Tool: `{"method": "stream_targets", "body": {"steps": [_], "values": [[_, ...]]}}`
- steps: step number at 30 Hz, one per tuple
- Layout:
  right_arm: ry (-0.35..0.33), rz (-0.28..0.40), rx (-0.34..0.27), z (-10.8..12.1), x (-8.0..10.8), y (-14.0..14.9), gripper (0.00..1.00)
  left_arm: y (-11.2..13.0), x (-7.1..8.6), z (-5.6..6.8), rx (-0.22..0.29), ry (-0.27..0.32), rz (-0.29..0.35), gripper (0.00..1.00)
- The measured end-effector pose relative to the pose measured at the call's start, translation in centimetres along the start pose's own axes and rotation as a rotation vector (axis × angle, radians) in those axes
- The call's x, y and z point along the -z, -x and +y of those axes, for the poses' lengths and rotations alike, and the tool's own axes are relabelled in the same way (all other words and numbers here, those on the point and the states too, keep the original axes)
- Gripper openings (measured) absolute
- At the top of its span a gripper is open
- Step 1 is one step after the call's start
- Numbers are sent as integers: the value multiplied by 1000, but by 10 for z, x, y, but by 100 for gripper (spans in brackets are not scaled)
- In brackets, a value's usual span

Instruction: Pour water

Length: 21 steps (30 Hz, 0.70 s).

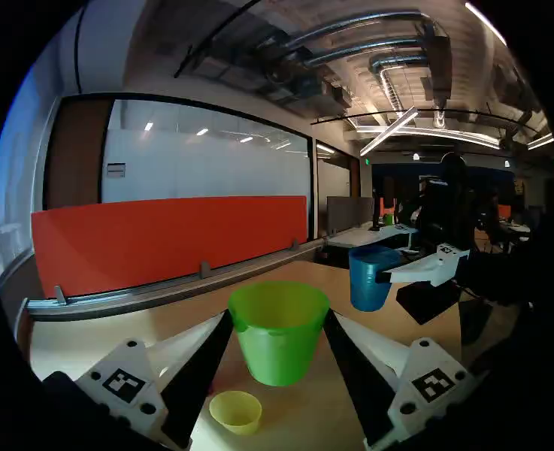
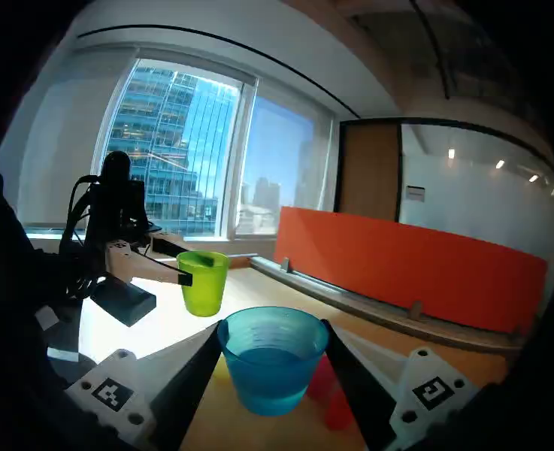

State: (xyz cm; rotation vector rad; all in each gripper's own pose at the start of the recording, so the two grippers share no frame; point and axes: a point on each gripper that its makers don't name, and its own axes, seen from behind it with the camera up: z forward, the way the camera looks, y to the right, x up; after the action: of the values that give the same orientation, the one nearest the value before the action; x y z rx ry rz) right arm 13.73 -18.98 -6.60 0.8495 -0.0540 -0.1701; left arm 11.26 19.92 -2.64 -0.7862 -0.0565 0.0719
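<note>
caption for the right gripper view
Right claw holds a blue cup of water; left claw holds a green cup.

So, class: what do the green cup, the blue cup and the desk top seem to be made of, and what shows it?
Green cup: probably plastic, smooth and translucent; light glows through its wall. Blue cup: probably translucent plastic too; the water level shows through. Desk top: pale wood or wood-look laminate, smooth with a sheen; I cannot tell which.
</note>
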Motion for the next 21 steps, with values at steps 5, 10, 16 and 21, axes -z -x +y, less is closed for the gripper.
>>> {"method": "stream_targets", "body": {"steps": [5, 10, 16, 21], "values": [[-16, 6, 35, 1, -7, -9, 94, 3, 0, 1, 0, 1, -3, 87], [-33, 15, 72, 3, -16, -20, 94, 4, 2, 2, -2, 2, -4, 87], [-54, 29, 117, 4, -27, -34, 94, 7, 4, 6, -6, 7, -6, 87], [-70, 37, 157, 4, -37, -42, 94, 8, 6, 8, -9, 8, -8, 87]]}}
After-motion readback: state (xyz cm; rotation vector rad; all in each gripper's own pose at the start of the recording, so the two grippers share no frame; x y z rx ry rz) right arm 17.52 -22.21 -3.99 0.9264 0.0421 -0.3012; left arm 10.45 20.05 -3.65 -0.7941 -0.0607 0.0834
